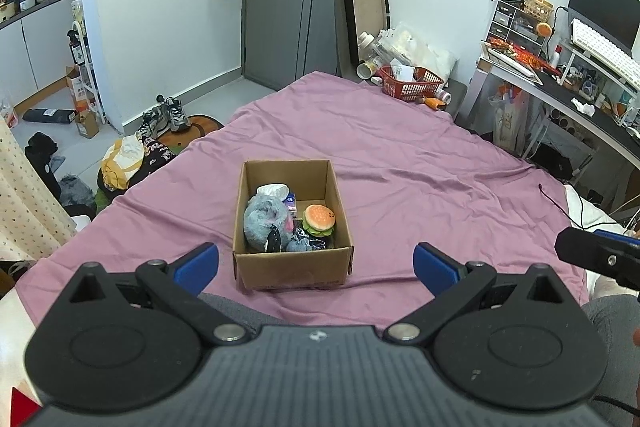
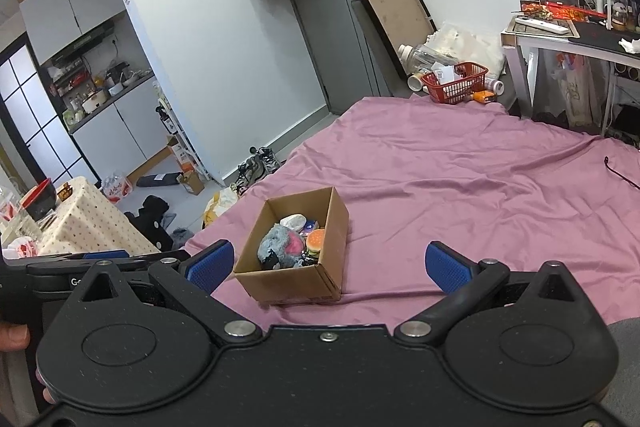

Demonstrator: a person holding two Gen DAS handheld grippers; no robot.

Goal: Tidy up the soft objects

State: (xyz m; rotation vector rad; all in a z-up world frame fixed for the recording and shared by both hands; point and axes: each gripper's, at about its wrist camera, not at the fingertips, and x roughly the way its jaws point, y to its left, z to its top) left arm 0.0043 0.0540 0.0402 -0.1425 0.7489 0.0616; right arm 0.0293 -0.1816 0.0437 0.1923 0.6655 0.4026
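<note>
Cardboard box (image 1: 293, 223) sits on purple sheet (image 1: 420, 163) mid-bed, flaps open, upright. Inside: grey plush (image 1: 264, 221) at left, burger plush (image 1: 319, 220) at right against the wall, white soft item (image 1: 274, 190) toward the back, dark item (image 1: 312, 243) at front under the burger. All soft objs in the box, none loose on the sheet nearby.

L gripper (image 1: 316, 263) hovers in front of the box, blue pads (image 1: 198, 264) spread wide, nothing between them. R gripper (image 2: 330, 263) same: pads (image 2: 446, 266) wide apart, empty, box just ahead and between them in right wrist view.

R gripper tip also shows at right edge of left wrist view. Red basket (image 1: 412, 83) at far edge of bed, well apart from box. Desk (image 1: 568, 95) at right, shoes (image 1: 168, 115) on floor at left.
</note>
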